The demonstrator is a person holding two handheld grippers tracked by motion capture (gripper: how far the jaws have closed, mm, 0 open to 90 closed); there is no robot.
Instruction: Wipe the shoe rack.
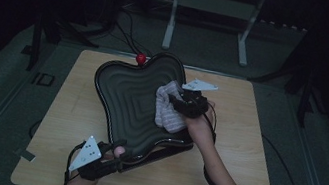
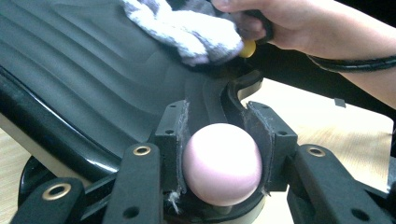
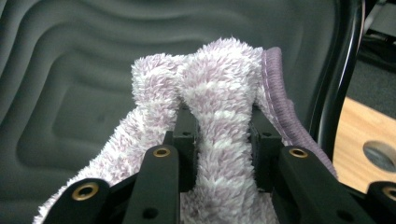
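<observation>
A black wavy tray point(image 1: 126, 96) is tipped up on the wooden table. My left gripper point(image 1: 116, 158) holds it at its near corner. In the left gripper view the jaws point(image 2: 217, 121) are shut on a pink ball point(image 2: 222, 163) at the tray's rim point(image 2: 93, 70). A fluffy purple-and-white cloth point(image 1: 169, 108) lies on the tray's right side. My right gripper point(image 1: 176, 102) is shut on a bunched fold of it. The right gripper view has that cloth point(image 3: 219, 93) pinched between the jaws point(image 3: 219, 126) against the ridged tray point(image 3: 70, 70). The cloth point(image 2: 187, 28) lies near a yellow ball point(image 2: 247, 47).
A red ball point(image 1: 140, 58) sits at the tray's far tip. The wooden table point(image 1: 234, 150) has bare surface right of the tray and along the front. A white frame stand point(image 1: 212, 9) and cables are on the dark floor behind the table.
</observation>
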